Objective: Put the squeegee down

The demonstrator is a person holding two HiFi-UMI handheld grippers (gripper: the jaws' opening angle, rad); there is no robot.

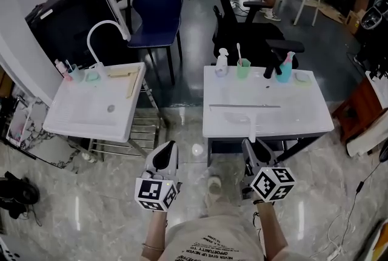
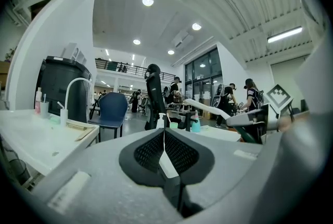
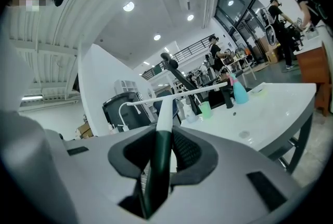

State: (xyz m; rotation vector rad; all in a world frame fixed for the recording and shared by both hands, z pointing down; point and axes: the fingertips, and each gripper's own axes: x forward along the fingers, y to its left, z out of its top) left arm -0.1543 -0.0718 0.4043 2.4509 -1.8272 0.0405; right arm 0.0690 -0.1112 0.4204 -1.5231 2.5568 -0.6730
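The squeegee [image 1: 245, 107] has a long white blade, a white neck and a dark green handle. In the head view its blade hangs just above the front half of the right-hand white sink top [image 1: 306, 115]. My right gripper [image 1: 251, 148] is shut on the handle, at the sink's front edge. In the right gripper view the green handle [image 3: 158, 158] sits clamped between the pads, and the white blade [image 3: 179, 95] runs crosswise ahead. My left gripper [image 1: 165, 154] hovers over the floor between the two sinks. Its pads [image 2: 164, 142] are pressed together with nothing in them.
A spray bottle [image 1: 222, 62], a green cup [image 1: 243, 68], a black tap [image 1: 276, 62], a teal bottle [image 1: 284, 71] and a soap dish [image 1: 301, 77] line the right sink's back edge. A second sink [image 1: 91, 113] with a white tap [image 1: 100, 30] stands left. Chairs [image 1: 156, 11] stand behind.
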